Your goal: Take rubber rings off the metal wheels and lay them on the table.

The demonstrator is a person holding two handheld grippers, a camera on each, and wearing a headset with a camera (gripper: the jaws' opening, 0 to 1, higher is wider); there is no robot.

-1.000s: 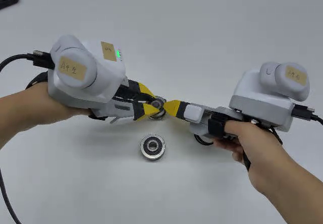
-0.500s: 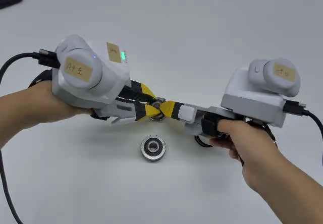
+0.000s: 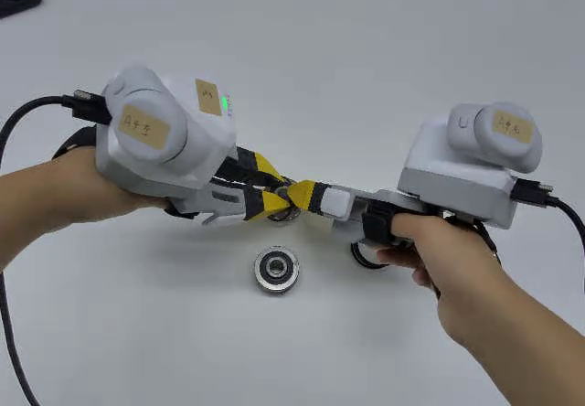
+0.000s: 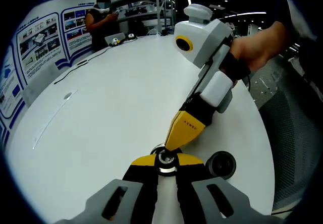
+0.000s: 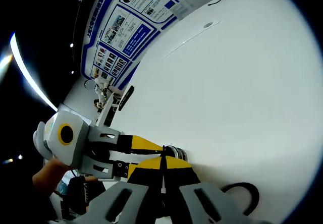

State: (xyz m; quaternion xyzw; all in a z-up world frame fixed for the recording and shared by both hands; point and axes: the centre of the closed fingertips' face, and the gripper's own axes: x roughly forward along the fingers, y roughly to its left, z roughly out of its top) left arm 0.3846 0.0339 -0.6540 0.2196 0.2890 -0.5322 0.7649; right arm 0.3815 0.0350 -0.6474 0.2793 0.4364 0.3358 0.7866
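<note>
Two hand-held grippers meet tip to tip over a white table (image 3: 366, 77). In the head view the left gripper (image 3: 274, 197) comes in from the left, held in the left hand (image 3: 73, 196). The right gripper (image 3: 300, 193) comes in from the right, held in the right hand (image 3: 439, 251). Both have yellow and black jaws.

The left gripper's jaws are clamped on a small metal wheel (image 3: 285, 210), holding it just above the table. In the left gripper view this gripper (image 4: 166, 159) has a yellow pad on either side of the wheel (image 4: 166, 161); the right gripper (image 4: 184, 128) slants down from the upper right, its tip touching the wheel's top edge.

In the right gripper view the right gripper (image 5: 162, 162) has its jaws pressed together with only a thin seam between them. Their tip is at the wheel (image 5: 175, 152); whether they pinch any rubber there I cannot tell. The left gripper (image 5: 136, 151) reaches in from the left.

A second wheel (image 3: 276, 268) lies flat on the table, near the person and just below the meeting jaws. It has a dark band inside a bright rim; the left gripper view shows it (image 4: 221, 164) to the right of the jaws.

A loose black ring (image 3: 364, 258) lies on the table under the right gripper, partly hidden by it; the right gripper view shows it (image 5: 245, 193) at lower right.
</note>
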